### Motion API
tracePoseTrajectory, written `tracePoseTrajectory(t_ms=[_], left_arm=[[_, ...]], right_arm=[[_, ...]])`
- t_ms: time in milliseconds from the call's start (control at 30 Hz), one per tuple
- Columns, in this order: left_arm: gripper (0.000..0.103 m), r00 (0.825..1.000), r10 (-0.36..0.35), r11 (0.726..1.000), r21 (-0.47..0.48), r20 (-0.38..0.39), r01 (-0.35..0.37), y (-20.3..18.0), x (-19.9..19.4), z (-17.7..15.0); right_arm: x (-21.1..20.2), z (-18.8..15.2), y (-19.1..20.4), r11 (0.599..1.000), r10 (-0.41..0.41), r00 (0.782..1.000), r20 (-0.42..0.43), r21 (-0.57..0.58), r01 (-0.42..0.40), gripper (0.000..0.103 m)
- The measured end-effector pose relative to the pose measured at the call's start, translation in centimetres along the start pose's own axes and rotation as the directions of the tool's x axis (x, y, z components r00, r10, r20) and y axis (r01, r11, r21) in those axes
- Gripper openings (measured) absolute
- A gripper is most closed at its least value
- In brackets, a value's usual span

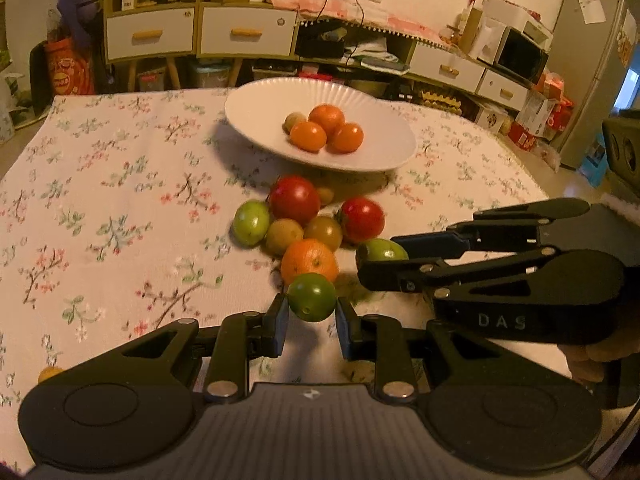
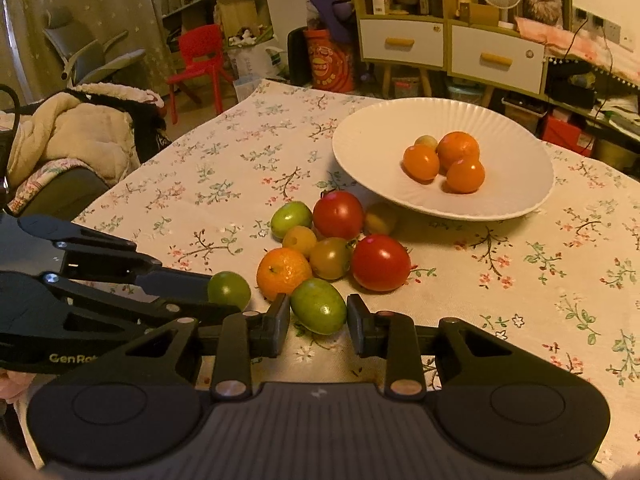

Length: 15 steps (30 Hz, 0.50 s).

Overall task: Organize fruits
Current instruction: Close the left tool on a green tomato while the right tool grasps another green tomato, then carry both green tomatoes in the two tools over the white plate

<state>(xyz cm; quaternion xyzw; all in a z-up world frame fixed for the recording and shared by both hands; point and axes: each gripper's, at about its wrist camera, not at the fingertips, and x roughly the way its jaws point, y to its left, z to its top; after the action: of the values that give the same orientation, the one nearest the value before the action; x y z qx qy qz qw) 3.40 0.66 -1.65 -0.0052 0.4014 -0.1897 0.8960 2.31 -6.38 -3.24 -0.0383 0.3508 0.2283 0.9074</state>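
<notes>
A white plate [image 1: 256, 112] holds three orange fruits [image 1: 307, 136] and a small green one. In front of it lies a pile of fruit: two red tomatoes [image 1: 294, 199], an orange [image 1: 309, 261], and green and yellowish fruits. My left gripper [image 1: 311, 320] is open around a round green fruit [image 1: 311, 297], with gaps at both pads. My right gripper [image 2: 318, 322] is open around an oval green fruit [image 2: 318, 305], which rests on the cloth. The right gripper also shows in the left wrist view [image 1: 384, 256], and the left gripper in the right wrist view [image 2: 224, 292].
A floral tablecloth [image 1: 120, 200] covers the table. A small yellow fruit [image 1: 50, 373] lies at the near left. Cabinets [image 1: 200, 32] and a fridge [image 1: 592, 72] stand behind the table. A padded chair [image 2: 68, 140] and a red chair [image 2: 198, 60] stand at the left.
</notes>
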Motion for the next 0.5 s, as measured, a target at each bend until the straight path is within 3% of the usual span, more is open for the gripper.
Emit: tracePoseTrajectory(t_ms=[500], left_arm=[[0.026,0.997,-0.028,0.999,0.040,0.078,0.025,-3.2,1.6,3.9]], right_arm=[[-1.8,2.3,-3.8,0.993,-0.074,0.992,0.106,0.094,0.065,0.028]])
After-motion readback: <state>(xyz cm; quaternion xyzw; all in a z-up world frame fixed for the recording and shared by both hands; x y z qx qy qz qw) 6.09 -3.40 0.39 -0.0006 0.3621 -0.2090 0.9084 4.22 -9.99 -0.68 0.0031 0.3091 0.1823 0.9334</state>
